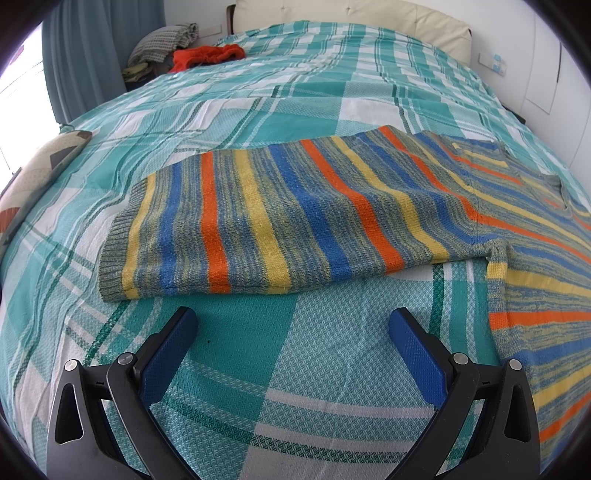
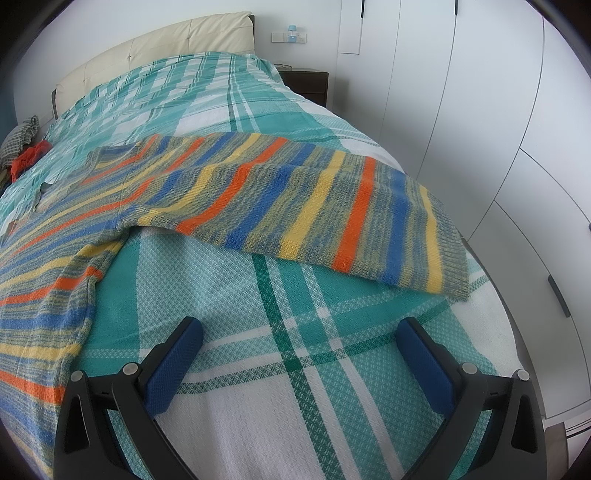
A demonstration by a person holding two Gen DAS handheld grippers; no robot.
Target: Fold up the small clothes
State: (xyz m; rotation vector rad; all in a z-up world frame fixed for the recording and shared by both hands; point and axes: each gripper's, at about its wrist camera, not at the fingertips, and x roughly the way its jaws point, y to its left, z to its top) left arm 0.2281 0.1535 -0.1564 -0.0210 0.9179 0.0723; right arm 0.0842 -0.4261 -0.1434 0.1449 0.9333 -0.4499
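A knitted sweater (image 1: 332,206) with blue, orange, yellow and grey-green stripes lies spread flat on the bed. In the left wrist view one sleeve (image 1: 236,229) reaches left, its ribbed cuff (image 1: 122,229) nearest the edge. My left gripper (image 1: 293,317) hovers open just in front of that sleeve, nothing between its blue pads. The right wrist view shows the other sleeve (image 2: 332,214) stretching right, ending in a ribbed cuff (image 2: 452,251). In front of this sleeve my right gripper (image 2: 301,326) also stands open and holds nothing.
A teal and white plaid bedspread (image 1: 325,369) covers the bed. A red garment (image 1: 207,55) and a checked cloth (image 1: 166,42) lie at the far end, by the cream headboard (image 1: 351,18). A patterned pillow (image 1: 33,181) sits at the left. White wardrobe doors (image 2: 480,110) flank the bed's right side.
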